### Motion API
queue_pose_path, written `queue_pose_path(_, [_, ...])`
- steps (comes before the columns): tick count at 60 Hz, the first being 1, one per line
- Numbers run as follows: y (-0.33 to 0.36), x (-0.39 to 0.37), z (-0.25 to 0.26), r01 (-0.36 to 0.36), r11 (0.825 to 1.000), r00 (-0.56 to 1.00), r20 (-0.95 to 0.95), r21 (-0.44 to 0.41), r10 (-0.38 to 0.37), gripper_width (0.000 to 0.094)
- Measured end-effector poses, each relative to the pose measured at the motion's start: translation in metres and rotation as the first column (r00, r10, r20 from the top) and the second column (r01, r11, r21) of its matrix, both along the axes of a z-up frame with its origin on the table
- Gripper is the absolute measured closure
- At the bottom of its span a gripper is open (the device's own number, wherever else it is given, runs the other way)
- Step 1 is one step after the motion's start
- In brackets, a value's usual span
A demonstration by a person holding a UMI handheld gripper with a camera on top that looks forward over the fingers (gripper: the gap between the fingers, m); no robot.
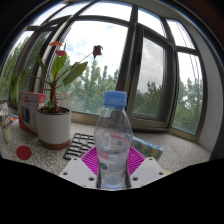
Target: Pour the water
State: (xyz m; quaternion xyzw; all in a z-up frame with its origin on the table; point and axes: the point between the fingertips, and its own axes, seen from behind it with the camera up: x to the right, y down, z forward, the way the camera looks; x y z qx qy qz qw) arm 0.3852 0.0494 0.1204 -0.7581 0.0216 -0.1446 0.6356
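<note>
Two fingers of my gripper [113, 168] flank a clear bottle [113, 140] with a blue cap [116, 98]; their pink pads [91, 160] sit against its sides, so I read the gripper as closed on the bottle, held upright. Water fills most of the bottle. Below and beyond it lies a pale sill [180, 150] with a dark grid mat [78, 146]. Left of the bottle stands a white pot [54, 127] holding a plant [57, 75] with red blooms. Just beside the pot is a box [29, 110]; nearer my fingers lies a small red object [23, 152], which I cannot identify. Windows [150, 70] behind show trees.
</note>
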Motion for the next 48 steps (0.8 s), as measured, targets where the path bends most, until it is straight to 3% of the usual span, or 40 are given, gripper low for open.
queue_pose_path(12, [0.000,-0.031,0.096,0.132,0.988,0.930,0.336,0.080,-0.152,0.0616])
queue_pose_path(20, [0.010,-0.092,0.175,0.147,0.975,0.728,0.650,0.164,-0.219,0.0615])
queue_pose_path(27, [0.024,-0.175,0.223,0.078,0.973,0.421,0.877,0.219,-0.231,0.0617])
queue_pose_path(33, [0.043,-0.253,0.232,0.001,0.978,0.121,0.971,0.208,-0.207,0.0616])
queue_pose_path(41, [0.066,-0.335,0.216,-0.090,0.990,-0.219,0.967,0.111,-0.128,0.0616])
queue_pose_path(48, [0.077,-0.392,0.183,-0.170,0.985,-0.453,0.886,0.020,-0.097,0.0614])
